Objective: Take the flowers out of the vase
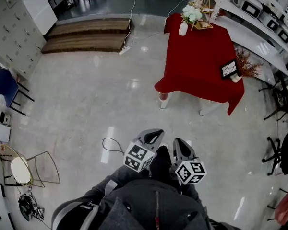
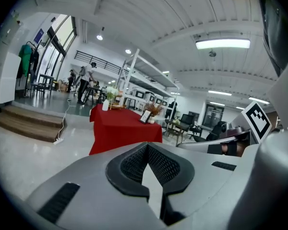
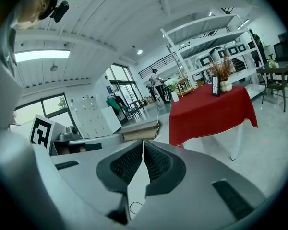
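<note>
Left gripper: jaws together, pads meeting at the tips, nothing between them. Right gripper: jaws likewise closed tip to tip and empty. Both are held low and side by side in front of the person, over bare floor and well apart from the work area. The surface, covered by a red cloth, stands at the upper right of the head view. The white vase stands upright at the far left corner of the surface, with the white flowers in it, their heads spreading above the neck. A wooden tray sits just beside the vase, on its right. At the near right edge of the surface stands a small picture frame, and a dried plant is next to it (its pot is too small to make out clearly). Both gripper views look across the floor toward the same surface, and neither has anything within reach of the jaws. White shelving runs along the wall behind the surface. Low wooden steps lie at the upper left of the head view.
</note>
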Available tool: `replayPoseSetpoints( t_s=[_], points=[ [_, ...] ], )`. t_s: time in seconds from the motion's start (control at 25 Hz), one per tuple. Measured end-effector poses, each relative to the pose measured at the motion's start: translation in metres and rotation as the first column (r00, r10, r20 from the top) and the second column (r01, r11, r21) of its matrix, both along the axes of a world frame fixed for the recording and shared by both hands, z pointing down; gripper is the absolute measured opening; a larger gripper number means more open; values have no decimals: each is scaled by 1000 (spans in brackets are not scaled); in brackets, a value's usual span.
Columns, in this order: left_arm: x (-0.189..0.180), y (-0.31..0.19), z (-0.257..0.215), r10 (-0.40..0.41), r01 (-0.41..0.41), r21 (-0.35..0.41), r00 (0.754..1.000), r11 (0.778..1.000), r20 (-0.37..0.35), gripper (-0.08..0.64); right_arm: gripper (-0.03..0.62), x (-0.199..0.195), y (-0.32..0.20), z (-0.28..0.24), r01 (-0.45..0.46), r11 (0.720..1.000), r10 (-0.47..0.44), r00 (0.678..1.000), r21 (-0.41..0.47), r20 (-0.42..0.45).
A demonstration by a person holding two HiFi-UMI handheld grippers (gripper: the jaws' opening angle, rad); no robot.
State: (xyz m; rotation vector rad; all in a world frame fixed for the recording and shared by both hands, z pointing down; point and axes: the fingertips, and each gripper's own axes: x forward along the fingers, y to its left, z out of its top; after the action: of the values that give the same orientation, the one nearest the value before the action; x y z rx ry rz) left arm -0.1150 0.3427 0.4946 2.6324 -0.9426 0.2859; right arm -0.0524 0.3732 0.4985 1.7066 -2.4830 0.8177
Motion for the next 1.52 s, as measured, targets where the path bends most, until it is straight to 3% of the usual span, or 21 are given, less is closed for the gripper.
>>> replayPoseSetpoints(
  t_s=[0.4, 1.04, 1.52],
  points=[
    [34, -75, 6, -47, 48, -18, 999, 999, 16, 8, 14, 42, -74, 2, 21, 1000, -21, 1000, -1, 8],
    [93, -181, -4, -87, 86, 42, 996, 995, 15, 8, 14, 95, -177, -1, 87, 995, -88, 996, 40, 29],
    [111, -195, 13, -128, 128, -1, 992, 992, 18, 8, 14, 113, -202, 14, 108, 994, -107, 992, -2, 66]
  ],
)
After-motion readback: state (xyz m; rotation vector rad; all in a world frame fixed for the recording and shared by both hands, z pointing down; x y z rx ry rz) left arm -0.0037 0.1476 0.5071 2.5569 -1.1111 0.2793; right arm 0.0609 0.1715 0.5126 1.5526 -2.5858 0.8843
